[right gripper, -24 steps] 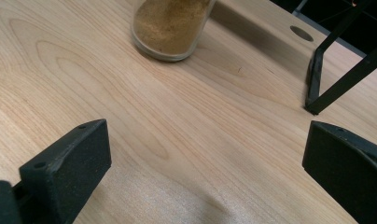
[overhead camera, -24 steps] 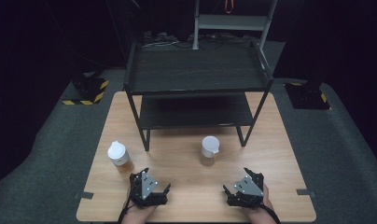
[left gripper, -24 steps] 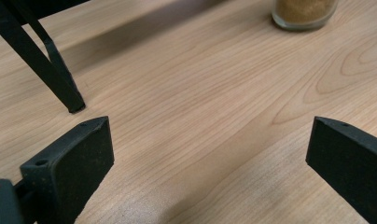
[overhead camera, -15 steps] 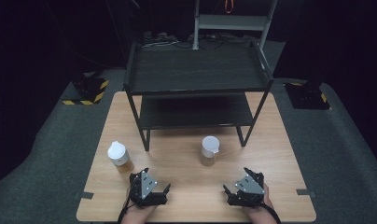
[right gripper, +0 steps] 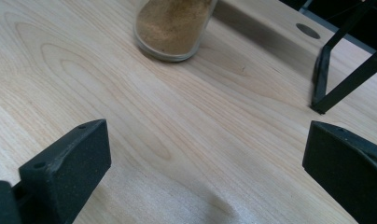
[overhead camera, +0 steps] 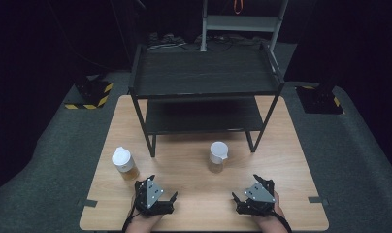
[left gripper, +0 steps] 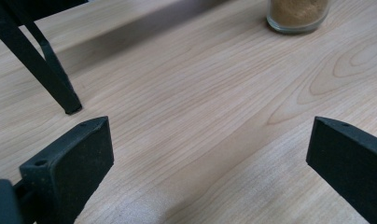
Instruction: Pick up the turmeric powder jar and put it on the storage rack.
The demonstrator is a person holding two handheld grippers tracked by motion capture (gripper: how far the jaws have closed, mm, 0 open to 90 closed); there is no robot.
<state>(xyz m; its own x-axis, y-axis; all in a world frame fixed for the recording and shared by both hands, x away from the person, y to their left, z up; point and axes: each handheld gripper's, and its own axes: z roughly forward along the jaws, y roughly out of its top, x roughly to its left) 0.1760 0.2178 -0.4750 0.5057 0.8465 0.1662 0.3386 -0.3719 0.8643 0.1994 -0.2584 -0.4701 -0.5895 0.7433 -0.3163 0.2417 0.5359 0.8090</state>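
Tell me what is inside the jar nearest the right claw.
The jar holds a brown, sandy powder filling its lower part, seen through the clear glass. From above, its white lid covers the opening, so how high the powder reaches is hidden.

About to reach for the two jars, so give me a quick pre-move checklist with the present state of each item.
1. Left gripper open, nothing between the jaws: ok.
2. Right gripper open, nothing between the jaws: ok.
3. Left jar upright on the table, white lid on: ok.
4. Middle jar upright, white lid on, standing free in front of the shelf rack: ok.
5. Path from each gripper to a jar is bare wood, with the rack legs off to the side: ok.
6. Lids screwed tight: cannot tell.
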